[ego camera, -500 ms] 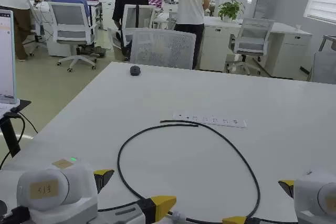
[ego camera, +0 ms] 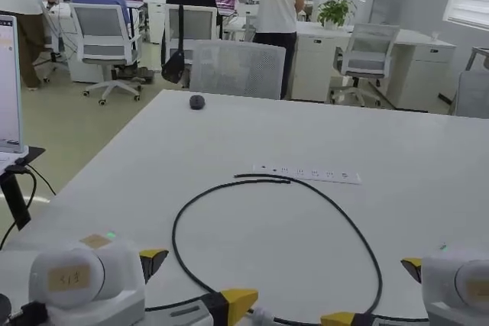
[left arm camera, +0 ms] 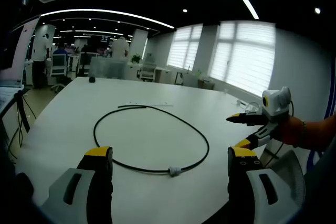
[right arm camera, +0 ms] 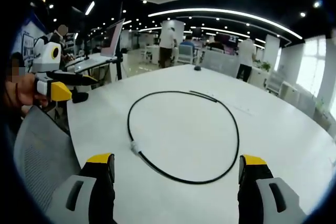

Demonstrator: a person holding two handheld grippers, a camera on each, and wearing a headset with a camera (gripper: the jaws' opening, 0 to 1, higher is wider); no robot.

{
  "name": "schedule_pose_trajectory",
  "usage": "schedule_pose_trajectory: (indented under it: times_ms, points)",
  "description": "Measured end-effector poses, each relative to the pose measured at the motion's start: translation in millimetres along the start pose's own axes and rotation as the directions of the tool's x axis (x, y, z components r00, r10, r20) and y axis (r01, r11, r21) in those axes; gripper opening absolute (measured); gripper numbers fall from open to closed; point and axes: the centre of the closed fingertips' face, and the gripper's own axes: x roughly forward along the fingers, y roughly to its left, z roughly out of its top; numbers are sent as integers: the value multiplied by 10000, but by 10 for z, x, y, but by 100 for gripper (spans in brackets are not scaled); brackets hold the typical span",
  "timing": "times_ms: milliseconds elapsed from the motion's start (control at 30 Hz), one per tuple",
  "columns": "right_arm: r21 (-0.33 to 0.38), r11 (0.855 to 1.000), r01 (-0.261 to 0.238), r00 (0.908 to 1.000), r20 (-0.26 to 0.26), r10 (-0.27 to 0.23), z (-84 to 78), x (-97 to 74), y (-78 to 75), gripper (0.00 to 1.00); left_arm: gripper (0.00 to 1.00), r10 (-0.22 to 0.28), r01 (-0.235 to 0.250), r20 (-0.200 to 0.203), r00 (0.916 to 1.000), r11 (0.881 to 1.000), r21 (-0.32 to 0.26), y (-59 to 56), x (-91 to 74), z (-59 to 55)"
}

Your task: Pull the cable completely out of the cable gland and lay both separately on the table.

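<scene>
The wide white table [ego camera: 428, 158] carries little besides my work; a flat white power strip [ego camera: 309, 174] lies just past the far side of the loop, and a small dark round object [ego camera: 197, 101] sits near the far edge, well apart; behind it stands a grey mesh-backed office chair [ego camera: 237, 70], with people at desks further off; nothing lies between my tools and the work.

The thin black cable [ego camera: 174, 230] lies in one big open loop on the table, and the small pale cable gland [left arm camera: 175, 171] sits on it at the near side, cable running out of both its ends.

My left gripper [left arm camera: 169, 156] has its yellow-tipped jaws spread wide, pinching nothing, the gland ahead between them and untouched; my right gripper [right arm camera: 177, 160] is spread just the same, the gland ahead nearer its left jaw.

The head view crops the gland at its bottom edge, just beside the left gripper's inner tip; each gripper view gives the whole loop and the other gripper, open in the air off the table's edge.
</scene>
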Motion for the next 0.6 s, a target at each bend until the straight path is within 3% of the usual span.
schedule_pose_trajectory:
  times_ms: [600]
  points:
    - [88,9999,61,9999,-118,-60,-51,2,-6,99,91,-17,16,-75,10000,10000,-30,12,-1,-31]
